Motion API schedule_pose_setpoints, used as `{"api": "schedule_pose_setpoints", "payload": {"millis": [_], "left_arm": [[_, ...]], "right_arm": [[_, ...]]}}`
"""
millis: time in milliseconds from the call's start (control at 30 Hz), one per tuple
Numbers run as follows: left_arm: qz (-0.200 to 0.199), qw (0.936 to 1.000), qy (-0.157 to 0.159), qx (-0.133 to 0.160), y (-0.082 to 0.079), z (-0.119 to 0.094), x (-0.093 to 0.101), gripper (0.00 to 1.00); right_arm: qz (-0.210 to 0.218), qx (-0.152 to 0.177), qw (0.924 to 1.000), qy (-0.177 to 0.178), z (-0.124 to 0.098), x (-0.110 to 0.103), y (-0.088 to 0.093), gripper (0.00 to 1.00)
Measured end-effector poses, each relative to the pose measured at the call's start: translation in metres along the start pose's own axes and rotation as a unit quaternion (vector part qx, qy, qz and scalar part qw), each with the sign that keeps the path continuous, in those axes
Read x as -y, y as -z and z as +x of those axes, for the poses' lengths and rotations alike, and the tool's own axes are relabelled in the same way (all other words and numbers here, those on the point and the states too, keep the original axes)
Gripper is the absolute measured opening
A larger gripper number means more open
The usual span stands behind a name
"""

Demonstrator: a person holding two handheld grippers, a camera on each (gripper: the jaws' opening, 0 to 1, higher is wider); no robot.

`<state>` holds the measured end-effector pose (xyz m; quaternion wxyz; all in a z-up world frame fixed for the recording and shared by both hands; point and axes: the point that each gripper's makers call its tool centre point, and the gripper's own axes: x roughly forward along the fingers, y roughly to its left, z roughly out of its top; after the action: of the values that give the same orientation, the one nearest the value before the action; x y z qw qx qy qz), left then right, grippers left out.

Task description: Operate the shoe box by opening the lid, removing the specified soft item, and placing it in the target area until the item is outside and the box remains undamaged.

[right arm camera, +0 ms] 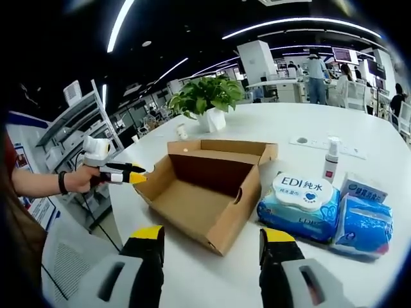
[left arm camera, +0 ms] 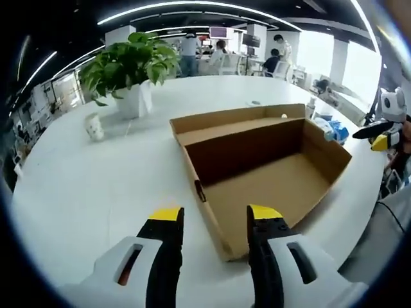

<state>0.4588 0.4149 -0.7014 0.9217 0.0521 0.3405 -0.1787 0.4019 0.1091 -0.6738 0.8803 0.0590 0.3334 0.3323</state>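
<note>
Cardboard shoe box lies open; left gripper, right gripper both apart

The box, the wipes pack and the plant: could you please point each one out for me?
box (right arm camera: 192, 202): right gripper view, on its bare inside floor.
wipes pack (right arm camera: 302, 191): right gripper view, on its white lid.
plant (left arm camera: 131, 61): left gripper view, on its leaves.

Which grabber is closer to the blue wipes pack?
Right. The right gripper is just in front of the wipes pack; the left gripper is across the shoe box.
</note>
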Motion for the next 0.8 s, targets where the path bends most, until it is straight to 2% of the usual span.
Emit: {"api": "schedule_pose_setpoints", "payload": {"millis": [233, 467, 733, 800], "left_arm": [[-0.031, 0.9995, -0.004, -0.011, 0.005, 0.003, 0.0, 0.22], [-0.069, 0.9968, -0.029, -0.028, 0.01, 0.009, -0.002, 0.12], [-0.09, 0.9933, -0.068, -0.028, 0.014, 0.009, -0.005, 0.08], [-0.091, 0.9924, -0.078, -0.029, 0.014, 0.009, -0.005, 0.07]], "right_arm": [[0.01, 0.004, 0.9999, 0.006, -0.004, 0.004, 0.002, 0.57], [0.015, 0.005, 0.9999, 0.007, -0.006, 0.003, 0.001, 0.54], [0.019, 0.004, 0.9998, 0.008, -0.007, 0.003, 0.0, 0.53], [0.024, 0.002, 0.9997, 0.009, -0.007, 0.004, 0.0, 0.49]]}}
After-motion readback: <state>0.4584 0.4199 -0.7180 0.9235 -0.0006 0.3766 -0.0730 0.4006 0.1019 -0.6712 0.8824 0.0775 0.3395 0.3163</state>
